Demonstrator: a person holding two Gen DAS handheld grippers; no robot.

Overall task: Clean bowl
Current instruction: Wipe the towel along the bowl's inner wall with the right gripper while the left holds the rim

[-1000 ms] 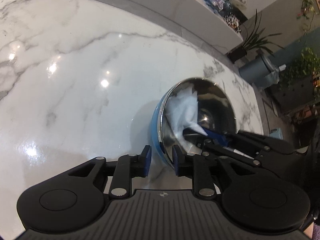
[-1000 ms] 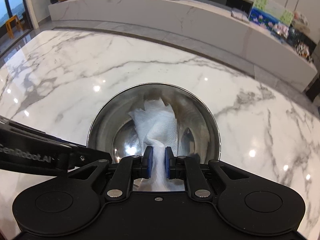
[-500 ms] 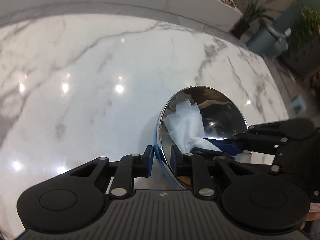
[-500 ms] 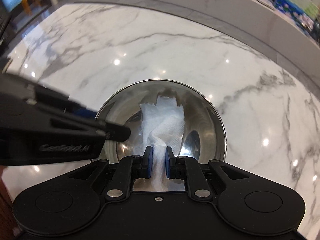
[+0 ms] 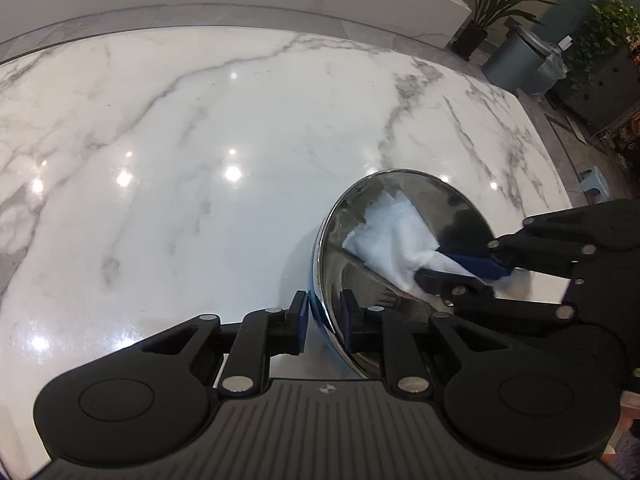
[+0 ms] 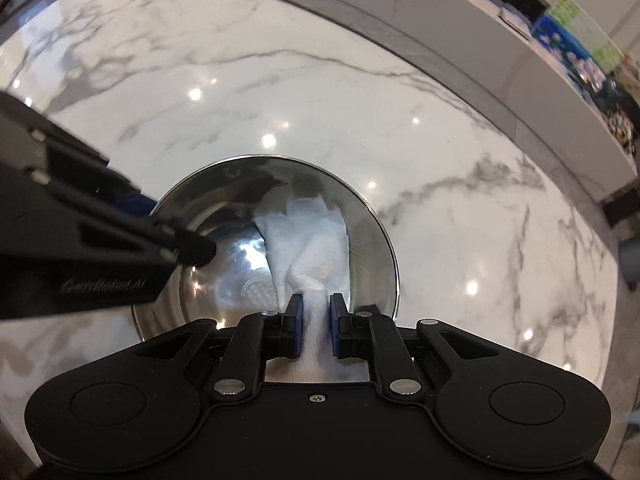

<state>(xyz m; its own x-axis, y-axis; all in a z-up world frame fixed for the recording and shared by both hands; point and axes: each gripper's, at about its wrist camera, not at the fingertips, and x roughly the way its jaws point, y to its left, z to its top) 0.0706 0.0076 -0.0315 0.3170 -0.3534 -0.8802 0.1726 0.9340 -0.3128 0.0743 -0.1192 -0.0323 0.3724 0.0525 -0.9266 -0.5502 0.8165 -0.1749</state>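
Observation:
A steel bowl (image 5: 404, 216) with a blue outside sits tilted on the marble table; it also shows in the right wrist view (image 6: 224, 208). My left gripper (image 5: 324, 320) is shut on the bowl's near rim, one pad outside and one inside. My right gripper (image 6: 316, 316) is shut on a white paper towel (image 6: 312, 240) pressed against the bowl's inner right wall. The towel (image 5: 392, 236) and the right gripper's fingers (image 5: 476, 264) also show in the left wrist view. The left gripper's fingers (image 6: 176, 240) reach in from the left in the right wrist view.
The white marble table (image 5: 200, 140) spreads wide to the left and beyond the bowl. A white ledge (image 6: 460, 20) with pictures runs behind it. Grey bins (image 5: 516, 60) and potted plants (image 5: 488, 4) stand on the floor past the table's far right corner.
The towel has swept from the bowl's middle to its right inner wall. The bowl has turned in the left gripper's hold and both cameras have shifted.

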